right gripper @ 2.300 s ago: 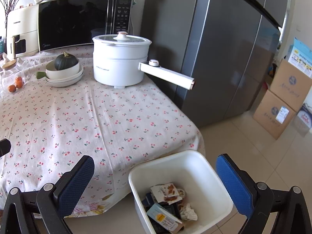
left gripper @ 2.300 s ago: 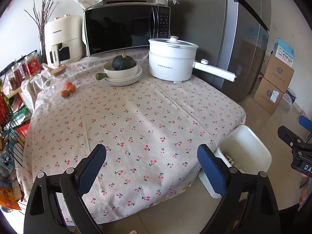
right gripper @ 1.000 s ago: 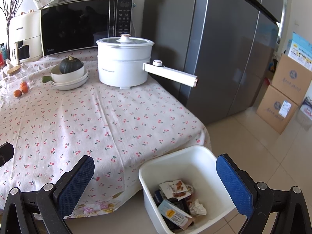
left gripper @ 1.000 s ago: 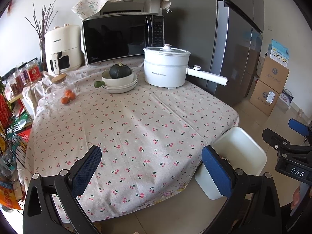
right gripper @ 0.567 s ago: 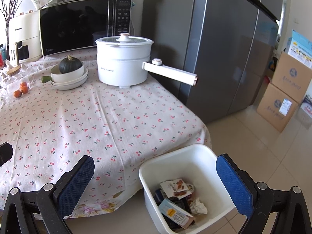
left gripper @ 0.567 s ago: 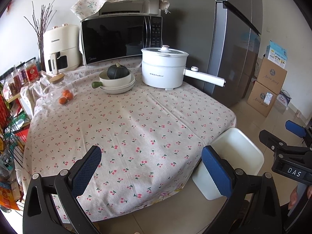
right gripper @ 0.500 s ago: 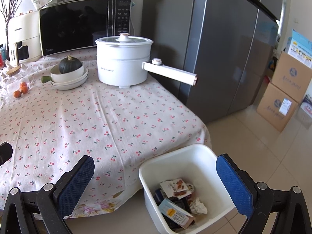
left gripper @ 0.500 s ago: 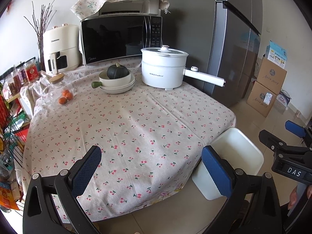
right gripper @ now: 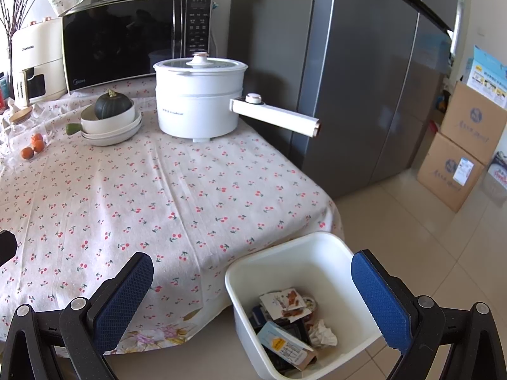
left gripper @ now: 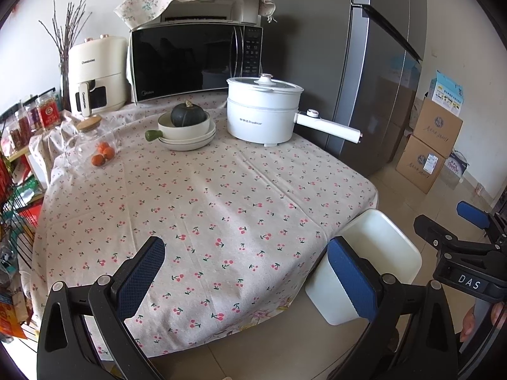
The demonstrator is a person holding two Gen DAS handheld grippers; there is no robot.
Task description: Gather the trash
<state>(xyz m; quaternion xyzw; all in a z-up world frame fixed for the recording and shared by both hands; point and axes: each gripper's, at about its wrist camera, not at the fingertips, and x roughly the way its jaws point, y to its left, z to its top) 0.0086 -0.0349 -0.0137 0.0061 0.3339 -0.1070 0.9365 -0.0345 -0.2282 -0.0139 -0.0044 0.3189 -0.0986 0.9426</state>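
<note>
A white square bin point(right gripper: 275, 250) stands on the floor at the table's near right corner, holding wrappers, a small carton and crumpled paper point(right gripper: 290, 326). In the left wrist view the same bin point(left gripper: 389, 240) shows its outer side only. My right gripper point(right gripper: 253, 288) hovers open above the bin's near rim, with nothing between its blue pads. My left gripper point(left gripper: 245, 274) is open over the front edge of the cherry-print tablecloth point(left gripper: 206, 202), empty. The right gripper's frame point(left gripper: 469, 253) appears at the right edge of the left wrist view.
At the table's back stand a white electric pot point(left gripper: 263, 107) with a long handle, stacked bowls with a dark squash point(left gripper: 187, 126), a glass jar with oranges point(left gripper: 95, 145), a microwave point(left gripper: 196, 60) and an air fryer point(left gripper: 95, 76). A fridge point(right gripper: 364, 79) and cardboard boxes point(right gripper: 462, 145) stand right.
Both grippers have drawn back and up a little from the table, so more of its top shows. The bin's contents and both jaws stay as they were.
</note>
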